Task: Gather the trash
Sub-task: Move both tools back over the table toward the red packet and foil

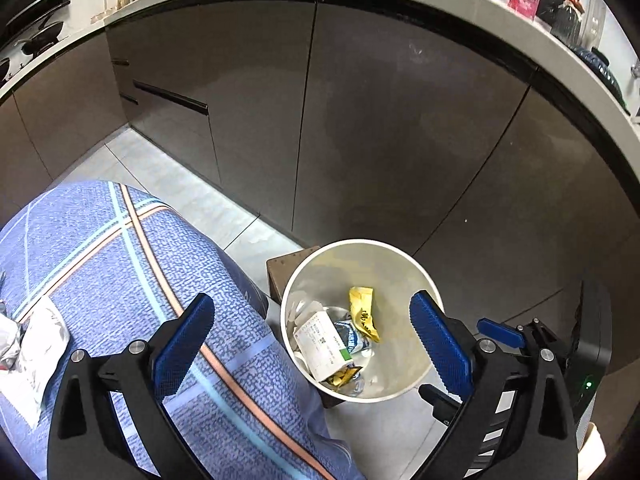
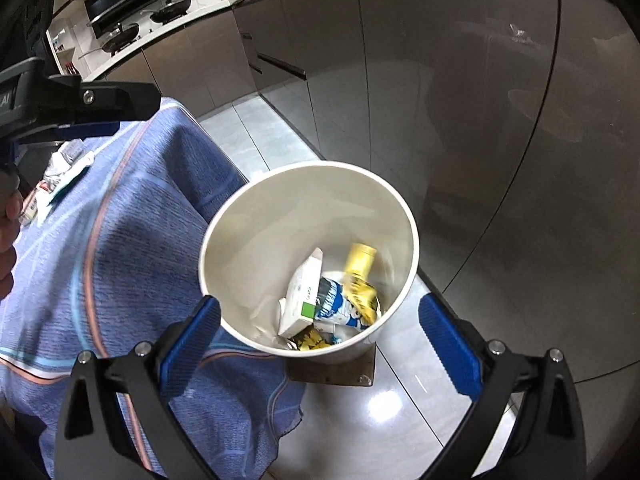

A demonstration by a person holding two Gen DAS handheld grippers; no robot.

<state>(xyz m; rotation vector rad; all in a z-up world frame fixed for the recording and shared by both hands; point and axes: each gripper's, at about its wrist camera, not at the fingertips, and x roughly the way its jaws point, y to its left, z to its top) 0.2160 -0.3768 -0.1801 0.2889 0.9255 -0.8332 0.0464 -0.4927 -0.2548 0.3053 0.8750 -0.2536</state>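
White bin (image 2: 240,216) stands on the floor (image 1: 168,176) just off the blue-clothed desk's (image 1: 120,264) corner, holding a carton (image 2: 302,292) and wrappers (image 2: 360,276). Both the left gripper (image 1: 312,344) and the right gripper (image 2: 320,344) have fingers spread wide, empty, above it.

I see a table under a blue plaid cloth (image 1: 120,264); crumpled white wrappers (image 1: 36,344) lie on it near its far-left edge. Beside it on the grey tile floor (image 2: 400,400) sits a small brown square base (image 2: 340,372), and the white bin (image 2: 224,240) stands on that.
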